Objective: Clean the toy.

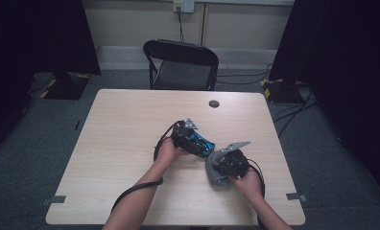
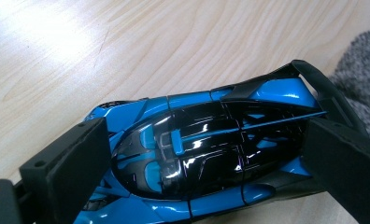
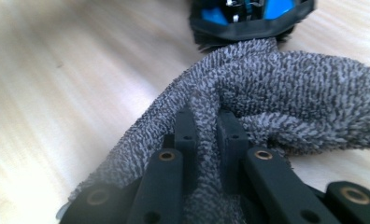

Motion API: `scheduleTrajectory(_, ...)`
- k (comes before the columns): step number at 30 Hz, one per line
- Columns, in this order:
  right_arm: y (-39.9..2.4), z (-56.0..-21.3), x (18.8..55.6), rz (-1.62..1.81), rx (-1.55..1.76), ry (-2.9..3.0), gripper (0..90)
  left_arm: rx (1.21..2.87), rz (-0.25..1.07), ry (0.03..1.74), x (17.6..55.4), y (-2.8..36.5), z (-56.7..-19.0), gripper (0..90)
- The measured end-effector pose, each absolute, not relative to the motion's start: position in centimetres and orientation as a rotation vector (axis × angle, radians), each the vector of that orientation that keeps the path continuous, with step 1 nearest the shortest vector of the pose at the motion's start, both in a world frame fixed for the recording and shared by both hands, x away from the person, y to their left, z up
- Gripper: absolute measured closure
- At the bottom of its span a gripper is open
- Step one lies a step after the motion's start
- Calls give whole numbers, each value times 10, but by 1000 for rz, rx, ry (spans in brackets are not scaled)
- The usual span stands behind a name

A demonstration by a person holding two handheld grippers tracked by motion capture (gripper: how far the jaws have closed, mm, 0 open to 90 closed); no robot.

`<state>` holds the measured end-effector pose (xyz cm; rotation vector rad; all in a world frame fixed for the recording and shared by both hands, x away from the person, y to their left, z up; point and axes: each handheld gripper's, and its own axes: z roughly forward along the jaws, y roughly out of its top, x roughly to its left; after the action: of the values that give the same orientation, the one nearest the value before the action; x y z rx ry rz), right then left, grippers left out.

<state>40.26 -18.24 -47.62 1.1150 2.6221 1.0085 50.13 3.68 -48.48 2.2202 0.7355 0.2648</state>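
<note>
A blue and black toy car [image 2: 206,149] lies between the two jaws of my left gripper [image 2: 206,140], which press on its nose and tail. In the high view the car [image 1: 203,143] is near the table's middle, with the left gripper [image 1: 197,141] shut on it. My right gripper [image 3: 206,121] is shut on a fold of a grey terry cloth [image 3: 276,88]. The cloth's far edge touches the car's end [image 3: 248,21]. The high view has the right gripper [image 1: 220,165] and the cloth [image 1: 213,175] just right of the car and nearer the person.
The pale wooden table [image 1: 130,124] has a small black round cap [image 1: 214,104] near its far edge. A black folding chair [image 1: 181,64] stands behind the table. Cables run over the floor at the right.
</note>
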Motion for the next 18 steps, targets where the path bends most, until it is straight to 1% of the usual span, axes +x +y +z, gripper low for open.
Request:
scheduleTrajectory(11, -174, -476, 393, 1030, 1035, 2675, 816, 2222, 261, 741, 502, 36, -484, 16)
scheduleTrajectory(18, -179, -471, 387, 1077, 1017, 2688, 816, 2221, 260, 739, 502, 36, -485, 16)
